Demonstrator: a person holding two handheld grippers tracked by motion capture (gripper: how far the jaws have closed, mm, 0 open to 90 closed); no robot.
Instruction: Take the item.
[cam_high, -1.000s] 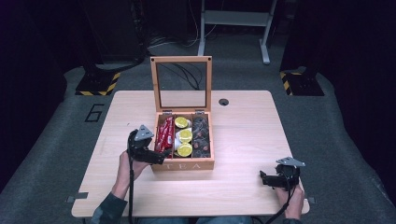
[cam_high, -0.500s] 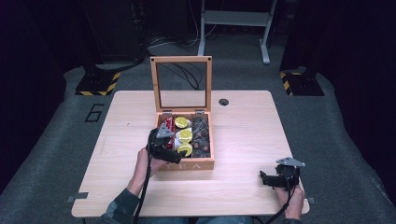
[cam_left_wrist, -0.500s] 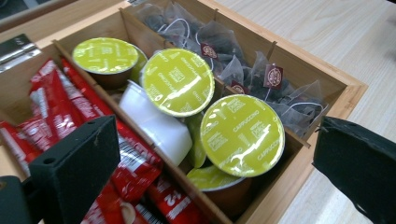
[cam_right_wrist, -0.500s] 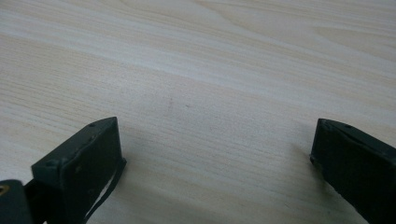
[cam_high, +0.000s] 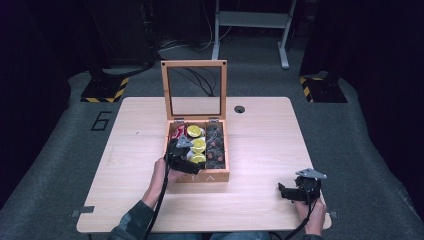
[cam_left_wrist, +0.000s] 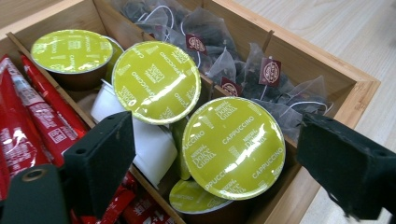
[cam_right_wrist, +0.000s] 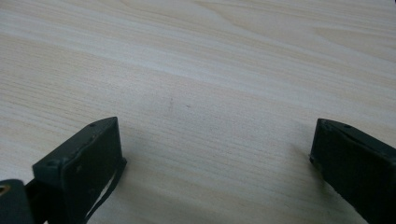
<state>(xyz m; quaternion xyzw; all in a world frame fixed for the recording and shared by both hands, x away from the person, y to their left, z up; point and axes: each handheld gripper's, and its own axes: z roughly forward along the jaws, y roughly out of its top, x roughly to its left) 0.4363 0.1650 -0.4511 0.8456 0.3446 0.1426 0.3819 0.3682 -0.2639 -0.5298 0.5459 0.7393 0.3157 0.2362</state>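
Left gripper (cam_left_wrist: 212, 154) poised over the near end of the wooden tea box (cam_high: 197, 175), jaws partly apart and just now closing, with a green-lidded cappuccino capsule (cam_left_wrist: 233, 147) framed between them. No contact visible between either pad and the capsule; nothing gripped. In the high view, left gripper (cam_high: 181, 152) at the box's front-left part, hand behind it on the table's near side.

Capsule sitting in the middle compartment, at its near end, foil lid tilted up and toward the camera of the left gripper view, leaning on a second capsule (cam_left_wrist: 156, 81) just beyond it. Round lid, so no clear long axis; printed lettering running up to the right across it. Third capsule (cam_left_wrist: 72, 51) farther along the same compartment, another green lid (cam_left_wrist: 196, 198) half hidden underneath the nearest one. Red sachets (cam_left_wrist: 32, 126) lying lengthwise in the compartment on one side, mesh tea bags (cam_left_wrist: 252, 79) with dark red tags in the compartment on the other. Glass-paned lid (cam_high: 194, 90) of the box standing upright at the far edge.

Right gripper (cam_high: 292, 192) resting low at the table's (cam_high: 280, 135) near right corner, well apart from the box. Jaws spread wide in the right gripper view, bare wood between them, nothing held.
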